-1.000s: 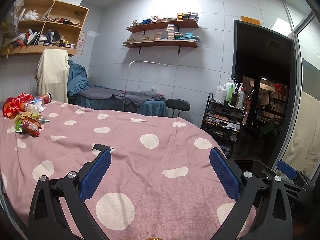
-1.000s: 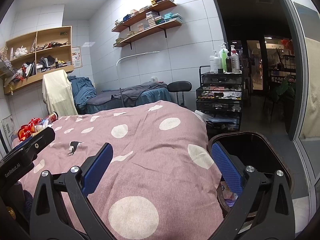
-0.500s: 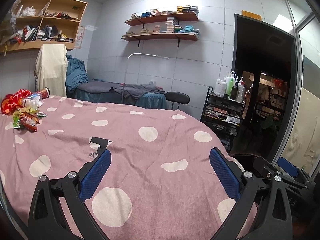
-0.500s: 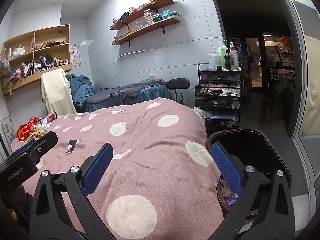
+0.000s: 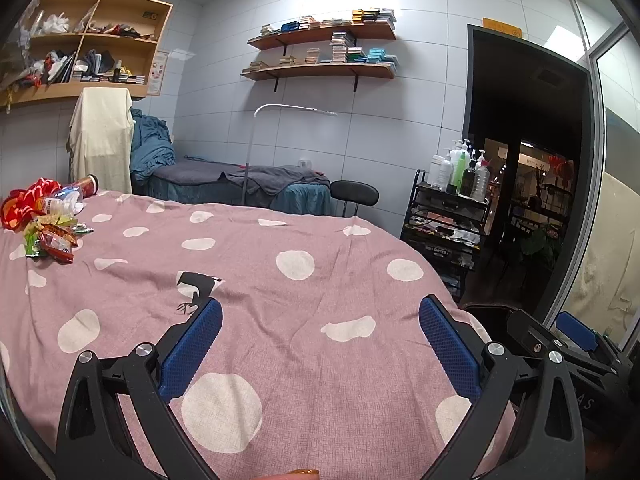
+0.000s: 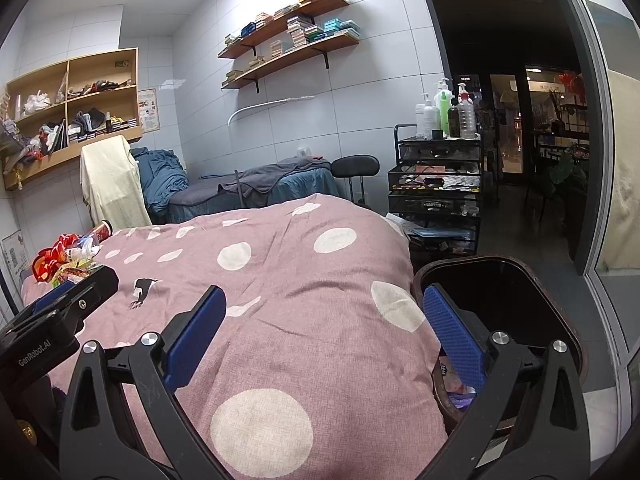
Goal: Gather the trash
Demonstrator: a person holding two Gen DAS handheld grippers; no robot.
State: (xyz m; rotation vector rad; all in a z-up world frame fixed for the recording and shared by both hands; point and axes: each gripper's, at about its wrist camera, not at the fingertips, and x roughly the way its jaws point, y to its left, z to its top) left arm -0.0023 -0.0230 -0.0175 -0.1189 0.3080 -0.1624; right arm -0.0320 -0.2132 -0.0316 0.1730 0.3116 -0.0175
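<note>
Both grippers hang empty over the bed, the trash pile well off at the far corner.

The left gripper (image 5: 320,336) and right gripper (image 6: 324,326) are spread wide, holding nothing and touching nothing, with only the pink dotted bedspread (image 5: 280,280) showing between their blue pads. The trash (image 5: 44,220), a heap of red and green wrappers, a plastic bottle and a tube-shaped can, lies on the bedspread at the far left. The bin (image 6: 500,300) stands on the floor just beside the bed, under the right gripper. I'd say the job now is to reach across with the left gripper, keep it spread, come down on one wrapper at the edge of the heap and pinch it flat so the rest isn't dragged along.
</note>
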